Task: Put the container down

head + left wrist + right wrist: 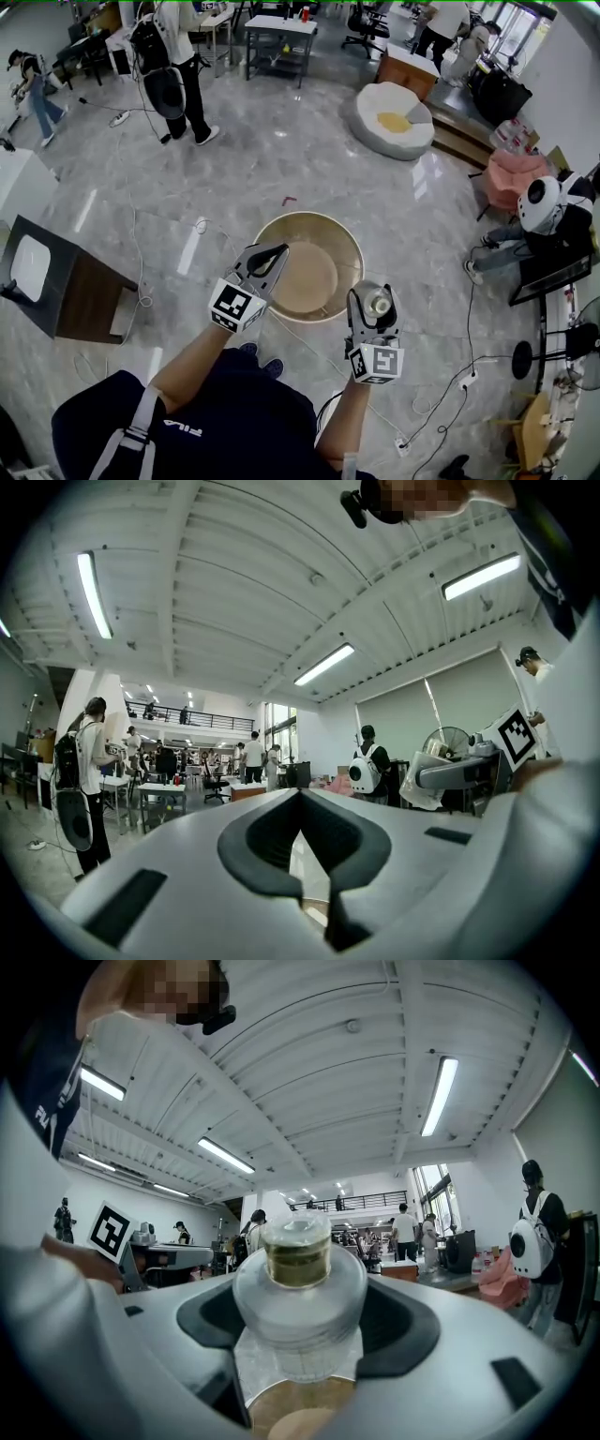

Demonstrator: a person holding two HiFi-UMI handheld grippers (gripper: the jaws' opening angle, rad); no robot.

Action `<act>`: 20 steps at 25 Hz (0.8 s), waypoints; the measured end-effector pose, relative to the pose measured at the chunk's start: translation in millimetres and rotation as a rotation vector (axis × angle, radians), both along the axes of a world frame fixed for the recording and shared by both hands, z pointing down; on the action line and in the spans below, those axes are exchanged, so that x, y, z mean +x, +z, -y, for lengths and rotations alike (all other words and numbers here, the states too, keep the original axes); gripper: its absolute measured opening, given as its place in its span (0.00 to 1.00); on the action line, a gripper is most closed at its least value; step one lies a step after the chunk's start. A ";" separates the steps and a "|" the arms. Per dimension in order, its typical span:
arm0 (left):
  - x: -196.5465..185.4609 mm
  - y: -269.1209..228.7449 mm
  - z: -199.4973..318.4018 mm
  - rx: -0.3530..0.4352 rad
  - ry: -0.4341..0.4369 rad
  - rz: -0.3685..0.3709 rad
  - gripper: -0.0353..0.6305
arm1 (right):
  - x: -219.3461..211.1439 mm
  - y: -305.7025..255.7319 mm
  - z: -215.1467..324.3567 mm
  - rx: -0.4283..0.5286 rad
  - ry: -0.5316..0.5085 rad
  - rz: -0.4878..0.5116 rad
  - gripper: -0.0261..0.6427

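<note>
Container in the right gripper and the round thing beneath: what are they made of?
The container looks like clear glass or hard plastic, smooth: light passes through its wall, and an amber band shows near the top. The round thing is probably pale wood, matt, judging by its tan colour; too distant to be sure.

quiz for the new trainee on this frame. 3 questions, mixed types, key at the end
1. Multiple choice: which gripper holds the clear container?
A. the left gripper
B. the right gripper
C. both

2. True or false: the left gripper clamps a second container.

3. Short answer: has the container been set down?

Key
1. B. The right gripper's jaws are closed on the container's body.
2. False. The left gripper's jaws are together with nothing between them.
3. No. It is held up in the right gripper; in the head view it shows by the right rim of the round tan basin.
</note>
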State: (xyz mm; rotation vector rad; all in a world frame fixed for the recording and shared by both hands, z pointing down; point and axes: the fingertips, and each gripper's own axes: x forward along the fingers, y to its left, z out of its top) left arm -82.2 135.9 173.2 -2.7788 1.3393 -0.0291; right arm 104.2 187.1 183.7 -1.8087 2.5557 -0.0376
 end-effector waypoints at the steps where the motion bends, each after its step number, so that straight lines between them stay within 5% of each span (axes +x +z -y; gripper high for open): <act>1: -2.2 0.8 -2.4 0.000 -0.004 0.005 0.09 | 0.1 2.3 0.3 -0.003 -0.002 0.002 0.54; 9: -18.3 6.4 0.2 -0.015 -0.059 0.012 0.09 | -4.3 18.8 9.0 -0.036 -0.037 0.015 0.54; 20: -0.8 15.9 65.2 -0.008 -0.016 -0.005 0.09 | 0.3 21.7 64.8 -0.032 -0.014 -0.005 0.54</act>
